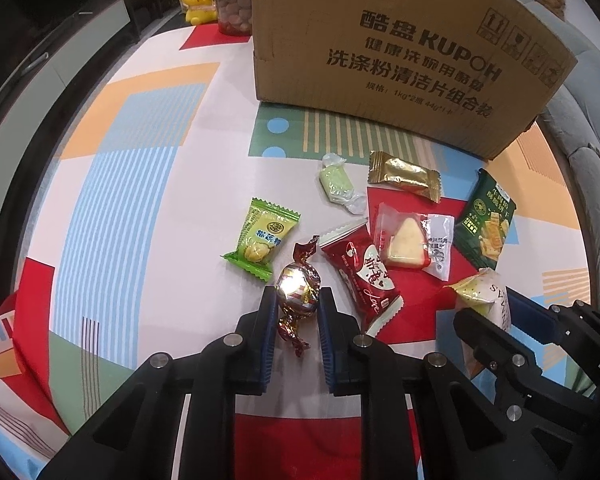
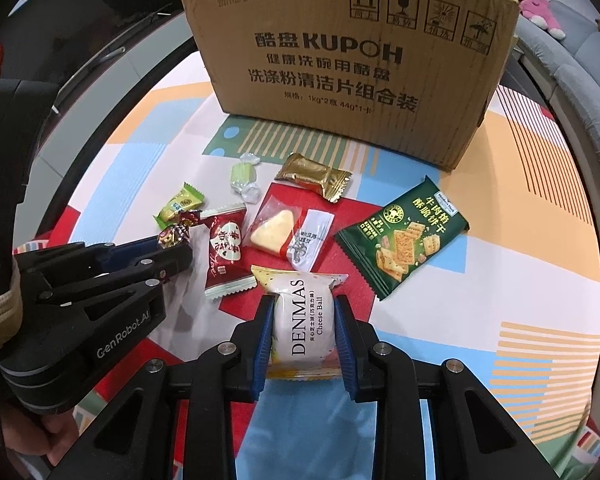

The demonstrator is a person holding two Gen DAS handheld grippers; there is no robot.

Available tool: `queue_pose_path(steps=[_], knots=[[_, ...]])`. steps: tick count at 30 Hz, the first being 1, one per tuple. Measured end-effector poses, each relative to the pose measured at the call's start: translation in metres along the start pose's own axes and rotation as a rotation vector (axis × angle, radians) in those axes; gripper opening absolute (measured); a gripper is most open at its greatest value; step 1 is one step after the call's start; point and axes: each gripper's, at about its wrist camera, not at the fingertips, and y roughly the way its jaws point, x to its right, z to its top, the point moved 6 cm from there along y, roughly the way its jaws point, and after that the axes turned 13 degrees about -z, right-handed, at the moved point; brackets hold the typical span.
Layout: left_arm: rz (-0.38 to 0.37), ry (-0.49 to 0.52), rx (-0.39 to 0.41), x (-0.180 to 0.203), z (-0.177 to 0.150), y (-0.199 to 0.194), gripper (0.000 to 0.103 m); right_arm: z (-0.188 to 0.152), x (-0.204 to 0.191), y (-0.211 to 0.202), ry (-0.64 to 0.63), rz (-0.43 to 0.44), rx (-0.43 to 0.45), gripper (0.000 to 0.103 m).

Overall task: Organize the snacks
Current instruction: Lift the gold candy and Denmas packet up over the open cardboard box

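Observation:
My left gripper is shut on a shiny foil-wrapped round candy, seen also in the right wrist view. My right gripper is shut on a white DENMAS cheese ball packet, which also shows in the left wrist view. Loose on the cloth lie a light green durian candy, a red packet, a clear-wrapped wedge cake, a gold packet, a pale green twist candy and a dark green cracker packet. A KUPOH cardboard box stands behind them.
A colourful patterned tablecloth covers the table. A yellow bear figure and a jar of brown balls stand at the far left beside the box. A grey sofa lies to the right.

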Motion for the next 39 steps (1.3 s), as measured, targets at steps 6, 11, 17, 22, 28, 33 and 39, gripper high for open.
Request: queue_pose_path(steps=[6, 11, 17, 22, 28, 33, 39], knots=[[0.001, 0.006, 0.007, 0.004, 0.0, -0.007, 0.02, 0.002, 0.002, -0.006, 0.008, -0.001, 0.012, 0.031], [0.002, 0.013, 0.015, 0.006, -0.001, -0.013, 0.02, 0.003, 0.004, -0.011, 0.017, -0.004, 0.022, 0.031], [0.004, 0.021, 0.026, 0.007, -0.001, -0.019, 0.02, 0.004, 0.008, -0.018, 0.028, -0.013, 0.032, 0.031], [0.005, 0.029, 0.037, 0.011, -0.001, -0.026, 0.02, 0.005, 0.011, -0.025, 0.041, -0.023, 0.041, 0.031], [0.006, 0.036, 0.053, 0.016, 0.0, -0.035, 0.02, 0.007, 0.015, -0.035, 0.058, -0.041, 0.049, 0.031], [0.006, 0.041, 0.065, 0.019, 0.002, -0.042, 0.02, 0.009, 0.019, -0.04, 0.077, -0.056, 0.049, 0.031], [0.004, 0.045, 0.082, 0.022, 0.007, -0.051, 0.02, 0.016, 0.022, -0.05, 0.096, -0.068, 0.059, 0.031]])
